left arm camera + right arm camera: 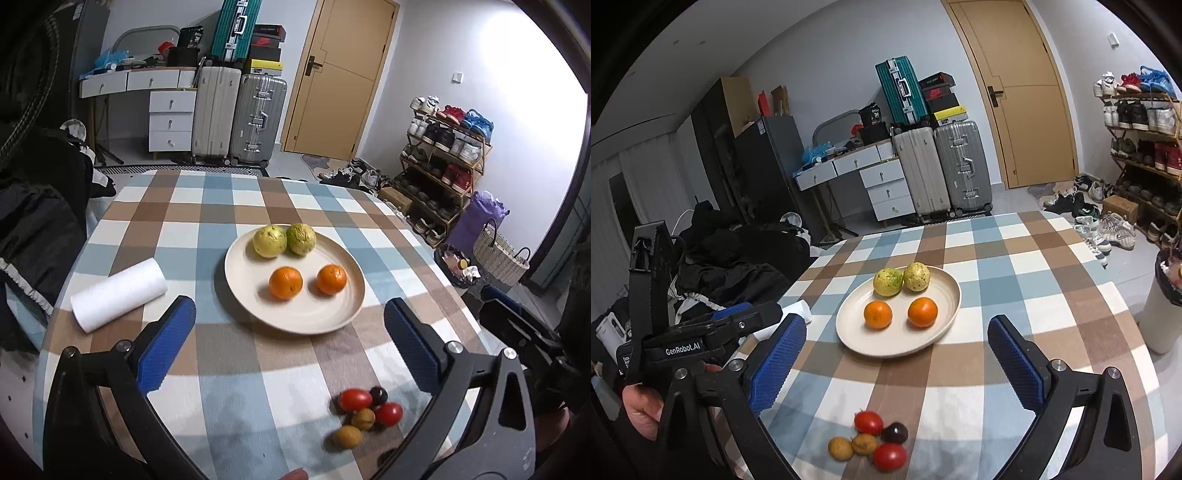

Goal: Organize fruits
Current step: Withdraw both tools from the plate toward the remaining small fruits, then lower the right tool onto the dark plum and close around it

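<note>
A cream plate (325, 317) (857, 339) on the checked tablecloth holds two oranges (285, 283) (878, 314) in front and two yellow-green guavas (269, 241) (887, 282) behind. Nearer me on the cloth lies a small cluster: two red cherry tomatoes (355, 400) (868, 422), a dark fruit (378, 395) (894, 432) and two brown longans (347, 436) (840, 448). My left gripper (290, 345) is open above the cloth, short of the plate. My right gripper (897, 363) is open too, with the cluster below and between its fingers. Neither holds anything.
A white paper roll (118, 294) lies left of the plate. The left gripper's body (701, 332) shows at the left of the right wrist view, with a hand on it. Dark clothes (738, 258) are heaped beyond the table's left edge; a bin (1165, 306) stands at its right.
</note>
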Tool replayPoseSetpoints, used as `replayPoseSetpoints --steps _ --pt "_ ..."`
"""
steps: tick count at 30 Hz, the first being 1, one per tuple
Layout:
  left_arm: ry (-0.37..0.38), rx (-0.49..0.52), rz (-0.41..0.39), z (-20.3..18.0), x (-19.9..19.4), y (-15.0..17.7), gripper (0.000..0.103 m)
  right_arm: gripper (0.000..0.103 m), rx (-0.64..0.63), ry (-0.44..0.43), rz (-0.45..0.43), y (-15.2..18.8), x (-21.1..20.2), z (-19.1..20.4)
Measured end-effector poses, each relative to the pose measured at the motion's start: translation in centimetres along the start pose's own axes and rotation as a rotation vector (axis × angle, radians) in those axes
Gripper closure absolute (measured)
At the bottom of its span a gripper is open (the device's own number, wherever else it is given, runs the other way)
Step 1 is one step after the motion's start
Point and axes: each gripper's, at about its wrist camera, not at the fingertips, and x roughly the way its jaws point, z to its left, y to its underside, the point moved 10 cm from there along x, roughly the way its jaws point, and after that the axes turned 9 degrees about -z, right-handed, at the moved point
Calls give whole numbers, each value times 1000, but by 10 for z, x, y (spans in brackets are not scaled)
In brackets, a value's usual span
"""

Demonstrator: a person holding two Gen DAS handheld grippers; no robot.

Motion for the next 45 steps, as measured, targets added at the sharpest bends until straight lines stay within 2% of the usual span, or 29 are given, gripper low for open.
replayPoseSetpoints --steps 9,14,29,30,32,36,45 --pt "-6 16 18 -9 -28 38 1 1 -12 6 6 29 -34 5" --pt "-5 -27 55 -7 -32 65 1 1 -13 3 43 56 -46 8" --pt "-21 -23 130 3 -22 113 1 2 -64 -7 193 137 -47 23" --pt "-22 -23 134 4 -22 116 1 4 -65 -8 205 141 -46 24" --pt "-23 -23 145 5 -21 120 1 16 -61 -15 229 150 -43 24" --pt "-26 -28 153 8 -20 123 1 21 -42 -13 261 160 -38 23" --pt "-31 -40 161 15 -18 125 1 48 -59 -46 309 173 -31 33"
